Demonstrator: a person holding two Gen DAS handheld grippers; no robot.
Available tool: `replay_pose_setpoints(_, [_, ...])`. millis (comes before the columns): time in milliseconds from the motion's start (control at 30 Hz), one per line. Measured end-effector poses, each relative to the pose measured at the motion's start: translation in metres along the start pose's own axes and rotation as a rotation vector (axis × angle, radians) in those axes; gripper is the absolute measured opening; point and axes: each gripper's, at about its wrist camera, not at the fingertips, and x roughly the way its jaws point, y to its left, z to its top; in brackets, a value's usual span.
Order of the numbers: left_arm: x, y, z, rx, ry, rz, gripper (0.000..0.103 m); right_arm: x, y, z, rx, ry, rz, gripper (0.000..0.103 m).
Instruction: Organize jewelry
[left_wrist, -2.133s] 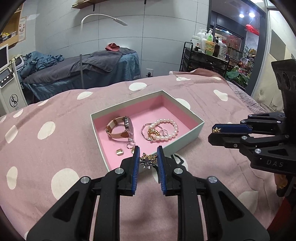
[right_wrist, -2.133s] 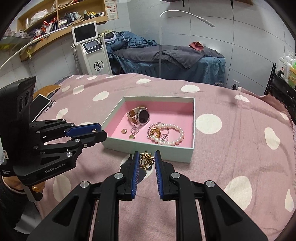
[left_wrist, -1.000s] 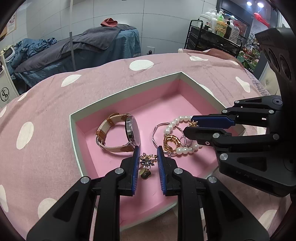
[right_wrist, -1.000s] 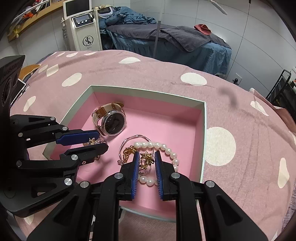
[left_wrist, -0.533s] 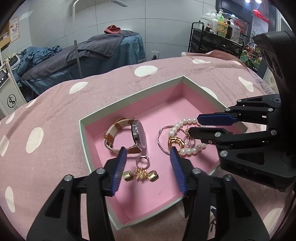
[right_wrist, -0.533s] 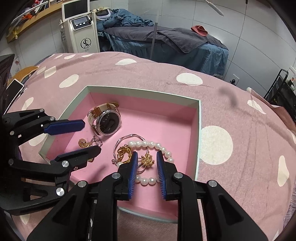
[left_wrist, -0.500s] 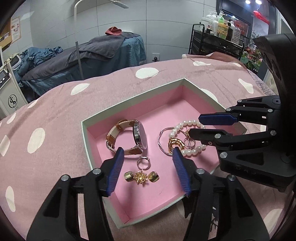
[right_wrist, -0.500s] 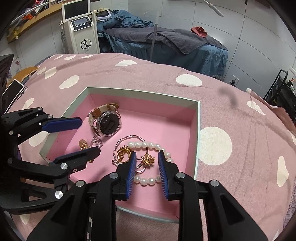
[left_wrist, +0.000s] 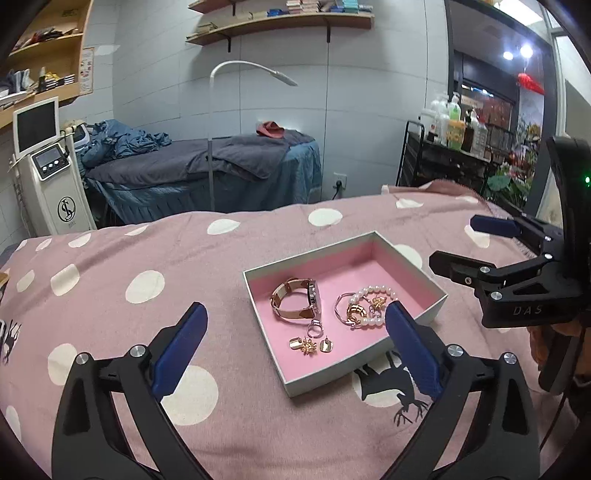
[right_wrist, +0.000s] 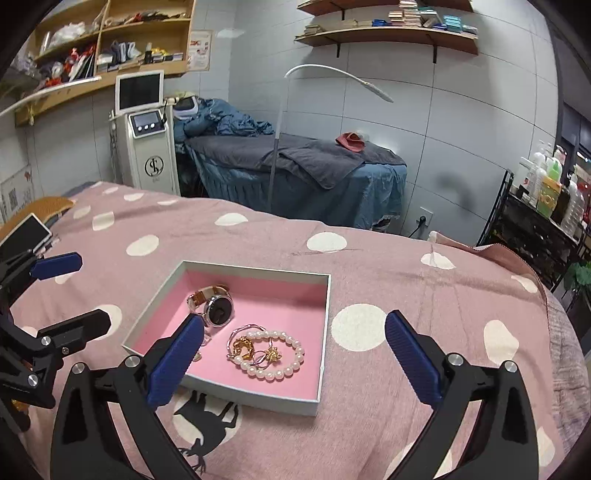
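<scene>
Both my left hand-held gripper (left_wrist: 293, 326) and right hand-held gripper (right_wrist: 293, 332) have just been opening, nothing between them; snagging the box (left_wrist: 360, 363) rim near the bed's (left_wrist: 110, 258) edge could spill the jewelry (left_wrist: 364, 312).

Box (right_wrist: 325, 325) open from above, far half bare, low walls around
</scene>
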Motion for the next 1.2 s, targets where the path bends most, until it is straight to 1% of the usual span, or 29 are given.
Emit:
replay_pose_setpoints(67, [-0.022,0.0,-0.004,-0.028,-0.046,0.006,0.097,-0.018,-0.002,-0.005,0.042,-0.022,0.013,0.096])
replay_pose_setpoints(133, [-0.04,-0.001,-0.01,-0.043,-0.072,0.008,0.097,-0.034,-0.001,-0.013,0.078,-0.04,0.017,0.097])
replay_pose_setpoints(200, [-0.058,-0.003,-0.018,-0.059,-0.097,0.028,0.097,-0.052,-0.001,-0.022,0.104,-0.054,0.026,0.097])
replay_pose_setpoints(333, [-0.087,-0.01,-0.038,-0.085,-0.116,0.061,0.097,-0.078,0.004,-0.041,0.099,-0.051,0.016,0.097])
replay_pose_setpoints(467, [-0.113,-0.02,-0.057,-0.097,-0.134,0.078,0.097,-0.107,0.01,-0.065,0.089,-0.073,0.006,0.097])
replay_pose_setpoints(733, [-0.157,-0.046,-0.098,-0.094,-0.133,0.084,0.097,-0.166,0.028,-0.106,0.068,-0.141,-0.033,0.097])
replay_pose_setpoints(833, [-0.176,-0.054,-0.116,-0.099,-0.143,0.11,0.097,-0.189,0.035,-0.122,0.074,-0.172,-0.045,0.097])
replay_pose_setpoints(900, [-0.188,-0.06,-0.127,-0.105,-0.14,0.112,0.097,-0.204,0.041,-0.134,0.073,-0.191,-0.058,0.097])
replay_pose_setpoints(1000, [-0.202,-0.068,-0.144,-0.114,-0.125,0.12,0.097,-0.221,0.049,-0.149,0.066,-0.201,-0.078,0.097])
replay_pose_setpoints(1067, [-0.213,-0.071,-0.156,-0.13,-0.124,0.128,0.097,-0.23,0.055,-0.158,0.06,-0.199,-0.108,0.097])
replay_pose_setpoints(1200, [-0.227,-0.074,-0.174,-0.153,-0.105,0.141,0.097,-0.249,0.062,-0.178,0.09,-0.206,-0.126,0.097])
